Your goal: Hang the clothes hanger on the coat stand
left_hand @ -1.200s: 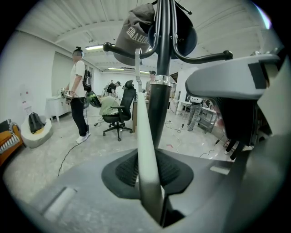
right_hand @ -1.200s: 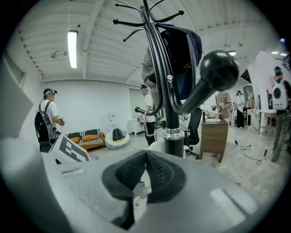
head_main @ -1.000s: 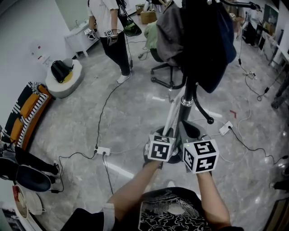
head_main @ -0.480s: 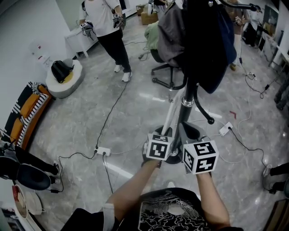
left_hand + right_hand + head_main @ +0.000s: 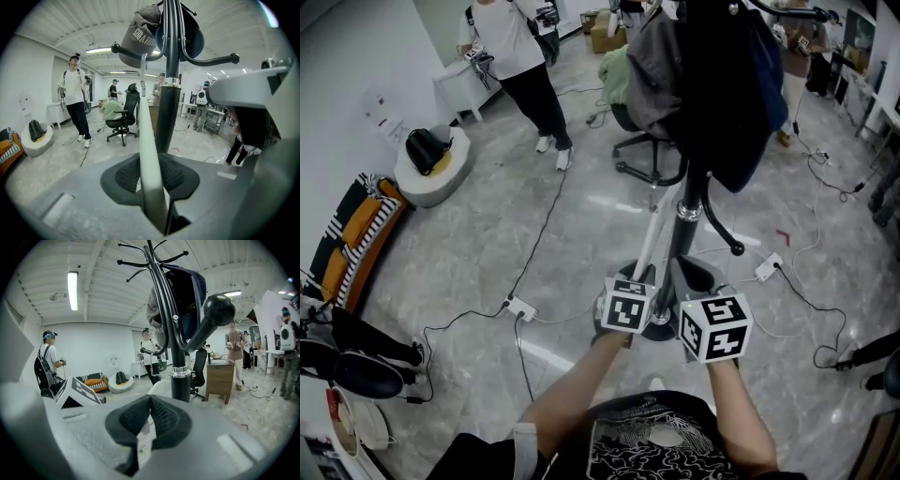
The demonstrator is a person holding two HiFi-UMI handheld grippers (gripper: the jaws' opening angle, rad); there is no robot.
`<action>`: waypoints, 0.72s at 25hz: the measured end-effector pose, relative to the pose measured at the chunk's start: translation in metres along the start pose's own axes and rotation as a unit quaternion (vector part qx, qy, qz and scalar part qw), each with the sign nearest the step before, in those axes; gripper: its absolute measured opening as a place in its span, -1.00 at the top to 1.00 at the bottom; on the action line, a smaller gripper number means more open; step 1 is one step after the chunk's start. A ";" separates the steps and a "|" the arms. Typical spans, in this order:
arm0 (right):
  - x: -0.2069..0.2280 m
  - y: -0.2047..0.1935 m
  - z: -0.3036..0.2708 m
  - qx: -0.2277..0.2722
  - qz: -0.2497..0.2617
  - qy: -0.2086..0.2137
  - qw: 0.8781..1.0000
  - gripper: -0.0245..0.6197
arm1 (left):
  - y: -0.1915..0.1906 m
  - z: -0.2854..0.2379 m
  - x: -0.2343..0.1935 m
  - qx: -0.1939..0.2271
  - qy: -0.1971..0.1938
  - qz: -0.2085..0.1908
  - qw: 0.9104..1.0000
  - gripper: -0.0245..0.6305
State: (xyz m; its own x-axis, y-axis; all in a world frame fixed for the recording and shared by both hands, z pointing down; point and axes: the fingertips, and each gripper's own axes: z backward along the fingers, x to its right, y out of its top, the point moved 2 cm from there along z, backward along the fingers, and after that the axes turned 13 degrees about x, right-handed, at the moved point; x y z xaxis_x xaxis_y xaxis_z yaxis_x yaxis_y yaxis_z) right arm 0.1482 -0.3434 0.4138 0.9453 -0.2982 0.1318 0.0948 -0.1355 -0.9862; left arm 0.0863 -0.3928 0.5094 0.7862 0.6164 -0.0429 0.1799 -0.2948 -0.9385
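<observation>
One view alone, left gripper view, shows fingers [image 5: 123,177] pinching clothes hanger [image 5: 149,154]

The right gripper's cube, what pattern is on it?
Black and white squares on the cube, clearest in head view.

Centre blocked by the loaded coat stand [image 5: 684,239]; open floor [image 5: 450,244] at left.
The upper centre is filled by hung clothes [image 5: 712,84]. Below them the pole and a knobbed hook arm [image 5: 722,232] are found, with the clothes hanger [image 5: 648,239] slanted just beside the pole. An office chair [image 5: 642,155] is set behind. The left-centre floor is crossed only by cables [image 5: 530,253].
</observation>
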 end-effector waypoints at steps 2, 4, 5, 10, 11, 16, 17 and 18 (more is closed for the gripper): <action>-0.001 -0.001 0.002 0.000 -0.001 -0.001 1.000 0.92 | 0.000 0.002 0.000 0.001 0.000 -0.003 1.000 0.70; -0.002 -0.001 0.003 0.000 -0.002 -0.003 1.000 0.92 | 0.000 0.004 -0.001 0.003 0.003 -0.006 1.000 0.69; -0.002 -0.001 0.004 0.000 -0.003 -0.003 1.000 0.92 | 0.000 0.005 -0.001 0.004 0.004 -0.008 1.000 0.67; -0.007 -0.003 0.010 0.000 -0.004 -0.006 1.000 0.92 | -0.003 0.014 -0.003 0.003 0.009 -0.013 1.000 0.56; -0.008 -0.003 0.011 0.000 -0.005 -0.006 1.000 0.92 | -0.003 0.016 -0.004 0.004 0.012 -0.014 1.000 0.54; -0.013 -0.005 0.016 -0.002 -0.006 -0.007 1.000 0.92 | 0.001 0.024 -0.006 0.012 0.011 -0.020 1.000 0.50; -0.015 -0.005 0.017 -0.002 -0.006 -0.007 1.000 0.92 | 0.002 0.026 -0.005 0.014 0.009 -0.020 1.000 0.50; -0.016 -0.006 0.018 -0.002 -0.006 -0.008 1.000 0.92 | 0.003 0.028 -0.005 0.016 0.007 -0.021 1.000 0.50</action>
State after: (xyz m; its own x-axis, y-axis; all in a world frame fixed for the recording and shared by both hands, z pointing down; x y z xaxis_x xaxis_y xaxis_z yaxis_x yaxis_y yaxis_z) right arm 0.1381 -0.3208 0.4154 0.9488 -0.2822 0.1418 0.1045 -0.1434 -0.9841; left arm 0.0670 -0.3765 0.4969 0.7867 0.6173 0.0009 0.1936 -0.2453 -0.9499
